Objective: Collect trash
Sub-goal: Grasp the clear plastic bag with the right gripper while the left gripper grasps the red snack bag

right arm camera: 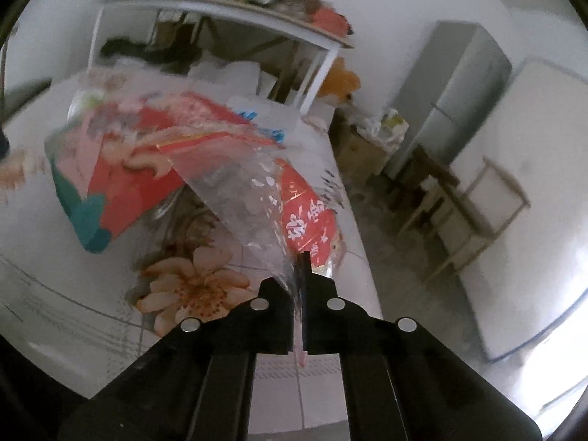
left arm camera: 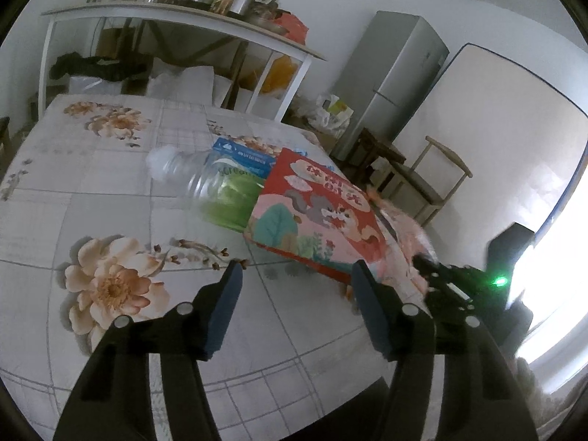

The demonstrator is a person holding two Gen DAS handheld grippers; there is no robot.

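My left gripper [left arm camera: 297,272] is open and empty above the floral tablecloth [left arm camera: 92,191], just short of a red and pink snack box [left arm camera: 316,220]. Behind the box lies an empty clear plastic bottle [left arm camera: 198,176] with a green label, and a blue packet [left arm camera: 242,156] beyond it. My right gripper [right arm camera: 303,272] is shut on a clear plastic wrapper [right arm camera: 253,198] with red print, held up off the table. The snack box [right arm camera: 121,180] shows blurred behind the wrapper. The right gripper also shows at the right edge of the left wrist view [left arm camera: 426,268], holding the pinkish wrapper [left arm camera: 404,235].
A white shelf table [left arm camera: 176,18] with pots and jars stands behind the table. A grey fridge [left arm camera: 397,73], a white board [left arm camera: 507,139] and a wooden chair [left arm camera: 430,180] stand to the right. The table's right edge [right arm camera: 356,220] drops to the floor.
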